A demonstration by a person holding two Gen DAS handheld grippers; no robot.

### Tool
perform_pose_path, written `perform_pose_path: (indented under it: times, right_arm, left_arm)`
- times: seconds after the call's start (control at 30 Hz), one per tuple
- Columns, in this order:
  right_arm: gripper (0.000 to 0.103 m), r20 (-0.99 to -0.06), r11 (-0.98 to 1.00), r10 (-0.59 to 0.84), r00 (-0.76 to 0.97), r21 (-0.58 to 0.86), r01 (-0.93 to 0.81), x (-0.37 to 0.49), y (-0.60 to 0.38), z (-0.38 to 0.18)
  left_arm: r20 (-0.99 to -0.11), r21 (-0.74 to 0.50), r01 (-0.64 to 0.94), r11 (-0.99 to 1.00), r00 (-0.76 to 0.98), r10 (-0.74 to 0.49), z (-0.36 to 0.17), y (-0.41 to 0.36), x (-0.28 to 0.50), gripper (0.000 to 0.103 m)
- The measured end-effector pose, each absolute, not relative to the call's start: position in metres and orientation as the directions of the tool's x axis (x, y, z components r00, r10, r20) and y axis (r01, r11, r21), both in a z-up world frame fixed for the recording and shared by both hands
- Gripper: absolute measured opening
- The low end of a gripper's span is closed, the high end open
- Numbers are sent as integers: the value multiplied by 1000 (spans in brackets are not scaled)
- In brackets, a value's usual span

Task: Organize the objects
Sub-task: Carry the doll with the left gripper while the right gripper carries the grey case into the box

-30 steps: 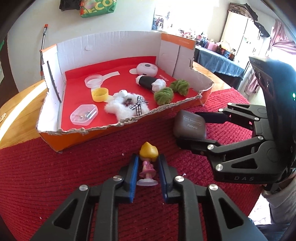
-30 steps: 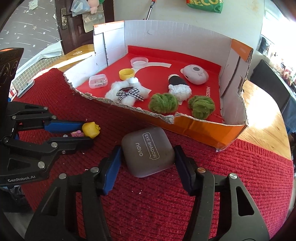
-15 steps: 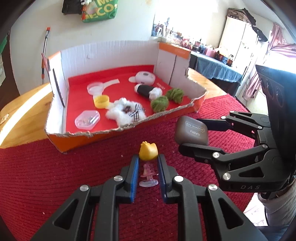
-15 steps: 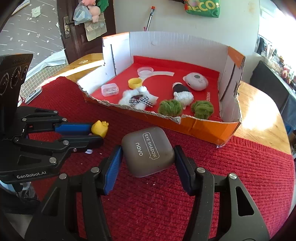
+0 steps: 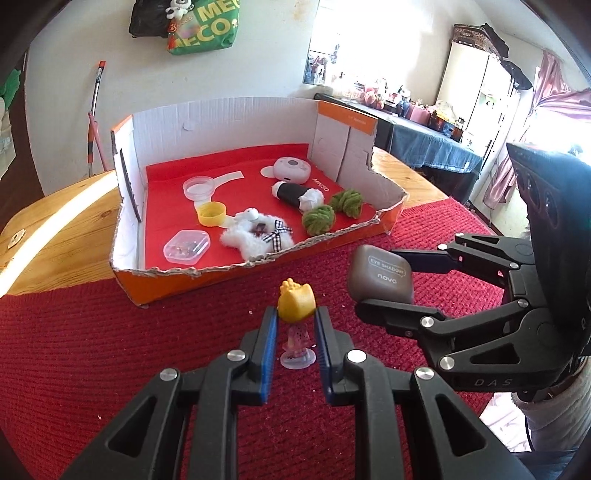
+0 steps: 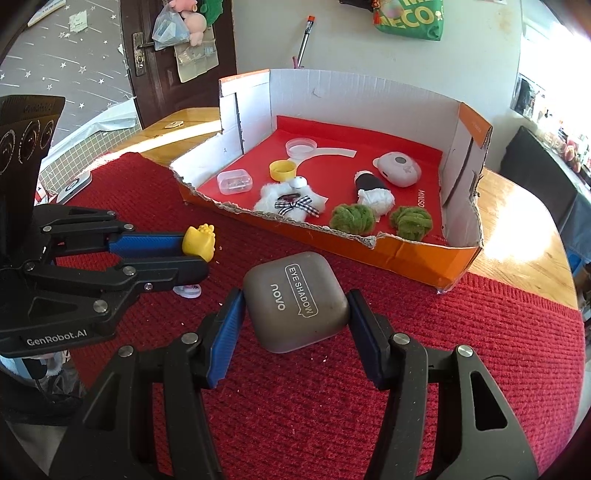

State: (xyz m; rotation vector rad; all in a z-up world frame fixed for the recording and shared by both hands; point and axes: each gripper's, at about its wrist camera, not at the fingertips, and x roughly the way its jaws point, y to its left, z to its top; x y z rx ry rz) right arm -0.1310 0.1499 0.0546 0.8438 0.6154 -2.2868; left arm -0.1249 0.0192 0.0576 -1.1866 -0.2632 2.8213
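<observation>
In the right wrist view, the left gripper point(image 6: 195, 254) at mid-left is clamped on the yellow-headed figurine point(image 6: 199, 240), lifted off the red mat point(image 6: 480, 350). At lower centre the right gripper point(image 6: 295, 314) is part-open around the eye shadow case point(image 6: 295, 306), gripping it. Both remain outside the cardboard box point(image 6: 406, 258) — several items already lie inside. Its torn front edge is low, with free floor between them — easy entry, I judge.

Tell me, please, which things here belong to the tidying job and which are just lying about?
Job:
- yellow-headed toy figurine in left gripper
- grey rounded eye-shadow case in right gripper
- orange cardboard box

Lying about:
- green bag on the wall
- red knitted mat
- wooden table
</observation>
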Motion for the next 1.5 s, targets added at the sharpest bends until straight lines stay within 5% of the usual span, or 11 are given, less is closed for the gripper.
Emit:
perform_pose_path:
  times: [1.1,1.5]
  right_arm:
    - [55,-656,-687,-445,-609,-186,703,-129,138,92]
    - [55,-660,-682,-431,-615,-208,701,-174,116,120]
  left_arm:
    - [-676,-194,73,-978,-732,80,94,-13,-137,21]
    - [-740,-81,118,-990,-673,-19,103,-39,-191,21]
